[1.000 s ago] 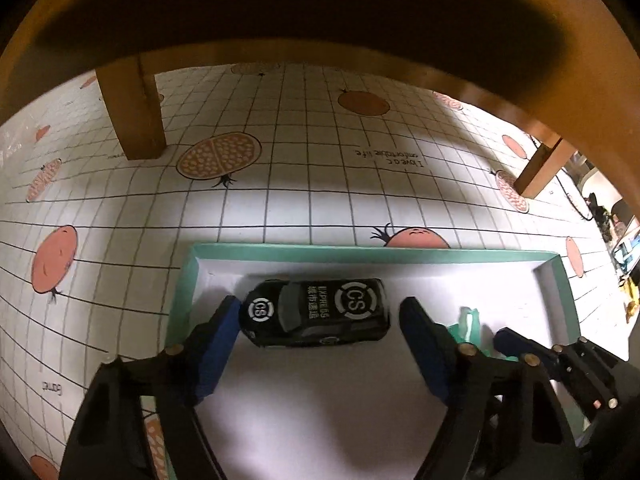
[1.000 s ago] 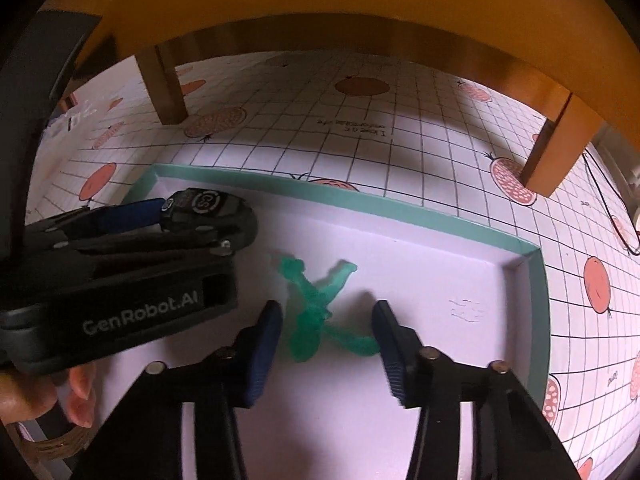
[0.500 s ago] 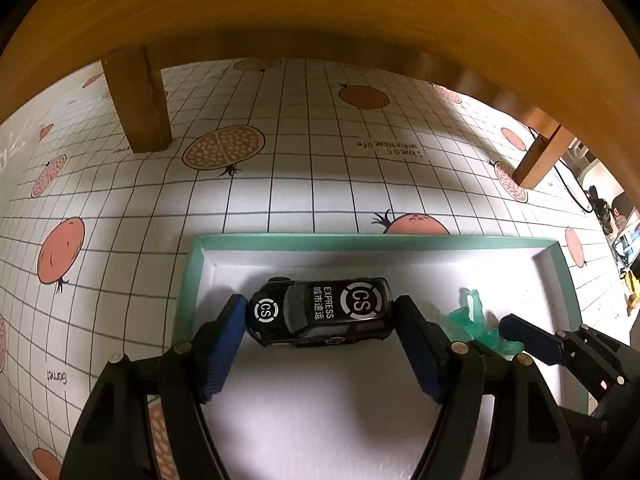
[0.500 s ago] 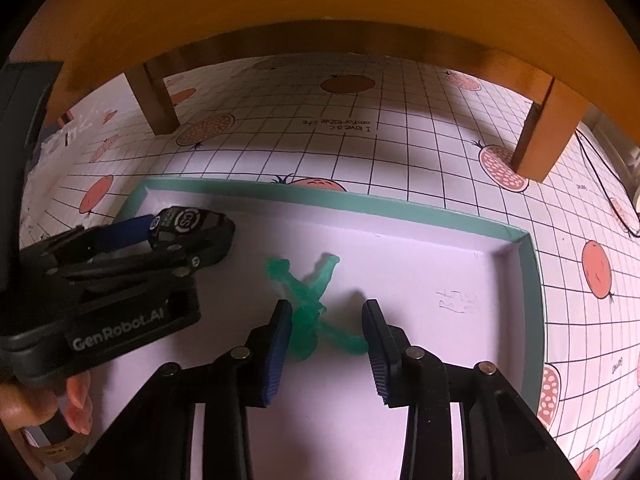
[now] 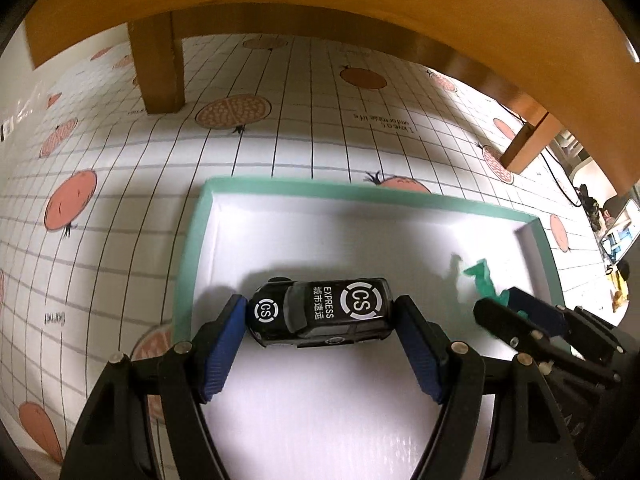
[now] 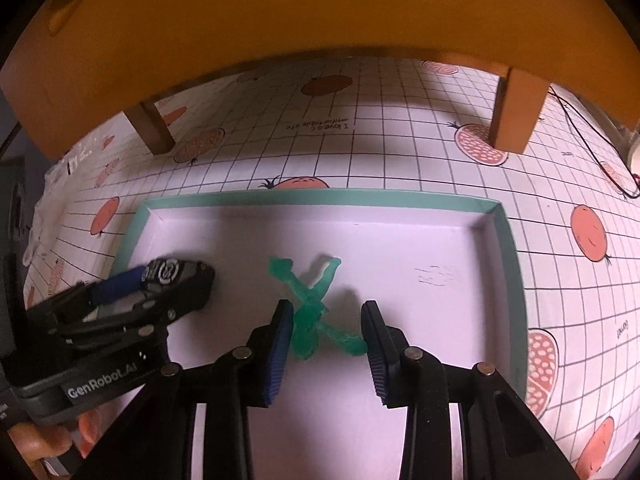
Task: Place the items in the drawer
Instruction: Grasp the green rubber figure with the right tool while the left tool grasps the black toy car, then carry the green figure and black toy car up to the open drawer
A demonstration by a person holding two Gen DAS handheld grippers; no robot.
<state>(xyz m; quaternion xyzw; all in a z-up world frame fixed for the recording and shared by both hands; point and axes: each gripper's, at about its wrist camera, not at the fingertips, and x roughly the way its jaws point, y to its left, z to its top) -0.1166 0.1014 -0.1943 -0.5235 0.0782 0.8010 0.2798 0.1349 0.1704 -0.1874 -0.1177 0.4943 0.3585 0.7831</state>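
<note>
While the left gripper (image 5: pixel 320 312) has its pads against both ends of the black car (image 5: pixel 322 312), the right gripper (image 6: pixel 326 328) stands part open around the green figure (image 6: pixel 310 310), pads close beside it. Both things lie on the drawer (image 6: pixel 320 196) floor, car left of the figure. Beyond the drawer lies a fruit-print cloth (image 6: pixel 400 140).

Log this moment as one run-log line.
left gripper: shut on car | right gripper: open around green figure | both in tray
</note>
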